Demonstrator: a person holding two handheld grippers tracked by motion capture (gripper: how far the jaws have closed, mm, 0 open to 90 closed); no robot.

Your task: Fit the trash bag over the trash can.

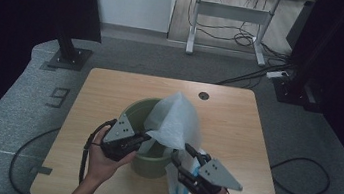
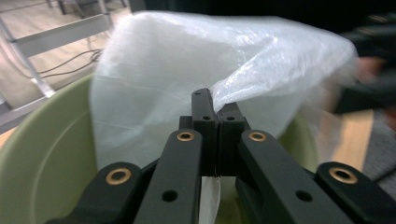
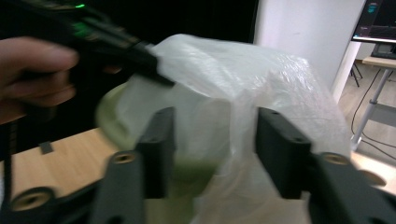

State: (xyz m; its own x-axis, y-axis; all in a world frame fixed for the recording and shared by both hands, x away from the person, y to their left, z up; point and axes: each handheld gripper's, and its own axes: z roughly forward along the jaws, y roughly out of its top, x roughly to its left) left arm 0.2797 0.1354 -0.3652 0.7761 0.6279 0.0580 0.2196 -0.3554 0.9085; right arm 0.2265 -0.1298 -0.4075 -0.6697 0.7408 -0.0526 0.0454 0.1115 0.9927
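Note:
A light green bucket [image 1: 134, 108] stands in the middle of the wooden table [image 1: 240, 136]. A thin white plastic bag [image 1: 175, 119] billows up over its rim. My left gripper [image 1: 147, 136] is shut on the bag's near edge, seen close up as the left gripper [image 2: 215, 106] pinching the bag [image 2: 187, 60] above the bucket [image 2: 46, 154]. My right gripper [image 1: 180, 150] is open at the bucket's right side. In the right gripper view the right gripper [image 3: 215, 140] has bag [image 3: 243, 79] film between its spread jaws, with the bucket [image 3: 109, 114] behind.
A blue and white pack [image 1: 175, 189] lies on the table under my right gripper. The table has a cable hole [image 1: 204, 95] at its far edge. A white desk frame [image 1: 231, 11], floor cables and a black stand base [image 1: 69, 57] lie beyond the table.

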